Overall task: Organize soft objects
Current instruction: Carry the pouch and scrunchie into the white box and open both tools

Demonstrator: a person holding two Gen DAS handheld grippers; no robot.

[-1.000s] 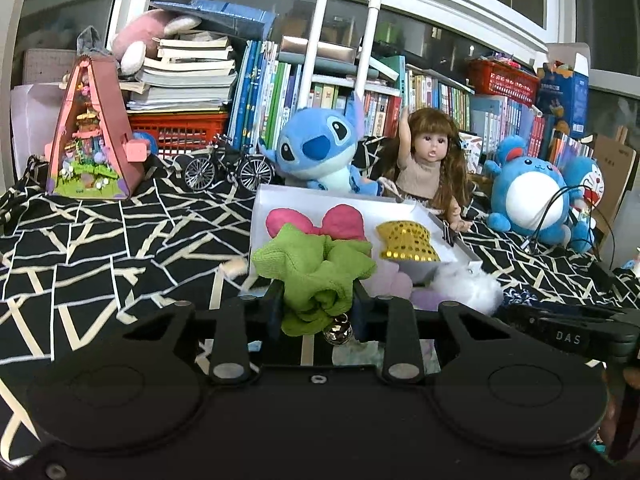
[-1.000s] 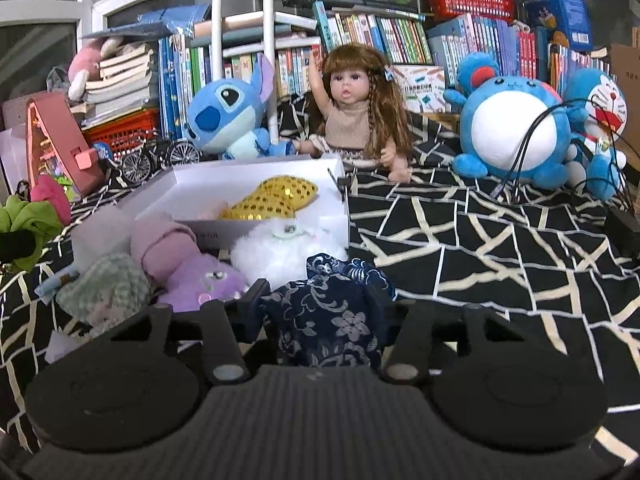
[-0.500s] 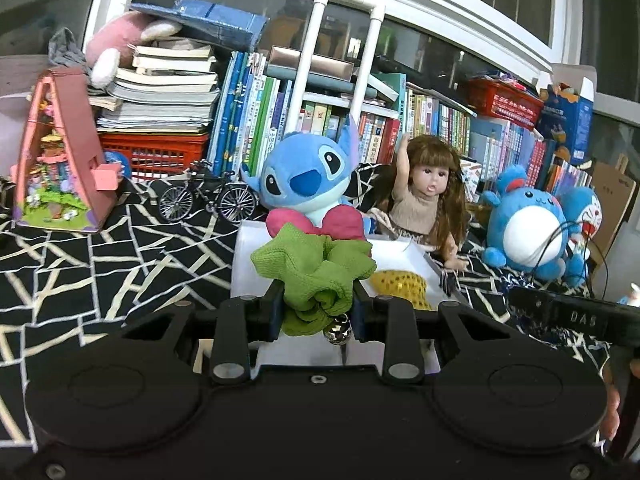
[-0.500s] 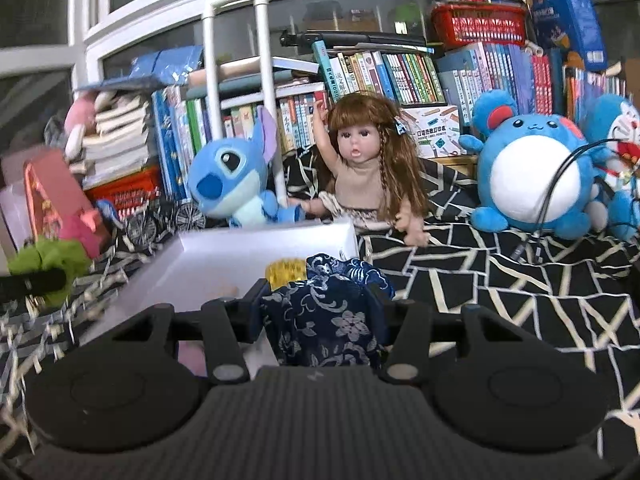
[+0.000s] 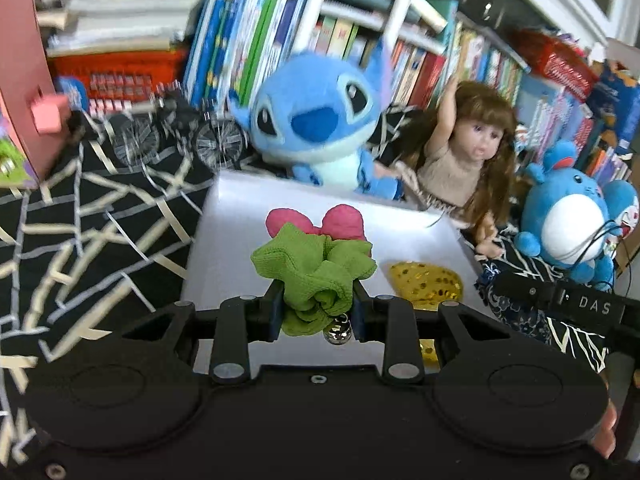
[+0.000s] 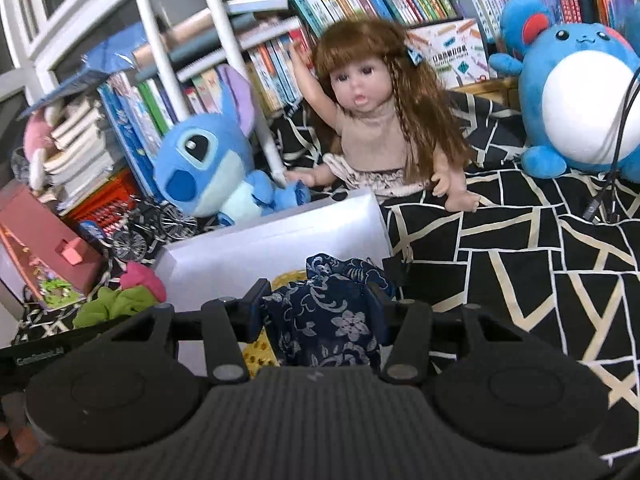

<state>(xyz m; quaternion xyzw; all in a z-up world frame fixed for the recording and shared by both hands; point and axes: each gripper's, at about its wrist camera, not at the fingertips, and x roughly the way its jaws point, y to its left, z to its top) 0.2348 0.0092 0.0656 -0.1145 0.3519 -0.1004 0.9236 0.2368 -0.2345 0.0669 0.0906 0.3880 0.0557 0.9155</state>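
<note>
Two soft pieces are in your grip at once, each pinched so it can be carried to the white box (image 5: 400, 236) without sagging out. Your left gripper (image 5: 316, 314) is pressed together on the green scrunchie (image 5: 316, 276), whose ruffles bulge above the fingers while its small bell (image 5: 338, 332) dangles below them. Your right gripper (image 6: 318, 316) is clamped on the navy floral cloth (image 6: 328, 316), bunched between the fingers and spilling over their tips.

Relative to the box, the scrunchie hangs over the near half of the tray, just in front of the pink bow (image 5: 316, 222) already lying inside; the gold sequin piece (image 5: 426, 284) lies in the box to its right. The cloth is held above the box's near right corner, over that gold piece. Judging by this, both loads sit where a release would drop them in.

Behind the box sit the Stitch plush (image 5: 316, 120) and the doll (image 5: 464, 152), touching its far wall.
</note>
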